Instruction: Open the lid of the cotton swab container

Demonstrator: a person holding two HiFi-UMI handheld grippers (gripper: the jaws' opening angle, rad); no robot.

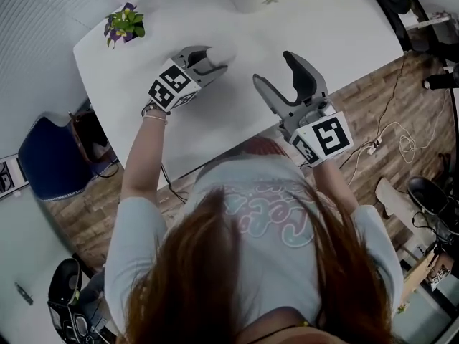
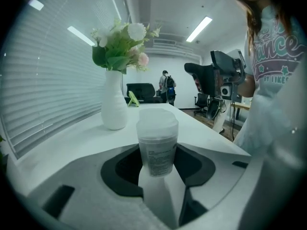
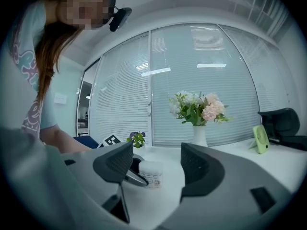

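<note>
The cotton swab container (image 2: 157,143) is a small translucent white tub with a printed label and its lid on. It stands upright on the white table (image 1: 323,27). My left gripper (image 2: 157,163) is shut on its lower body, a dark pad pressing each side. In the head view the container (image 1: 224,53) shows as a pale shape at the left gripper (image 1: 214,60). My right gripper (image 1: 276,70) hovers to the right of it, open and holding nothing. The right gripper view looks between its own wide jaws (image 3: 156,164) at the container (image 3: 151,174), which is some way off.
A white vase of flowers (image 2: 114,104) stands farther along the table behind the container. A small potted plant (image 1: 125,24) sits at the table's left corner. A green gadget (image 3: 260,139) is at the far right. A blue chair (image 1: 50,156) and floor cables (image 1: 401,138) flank the table.
</note>
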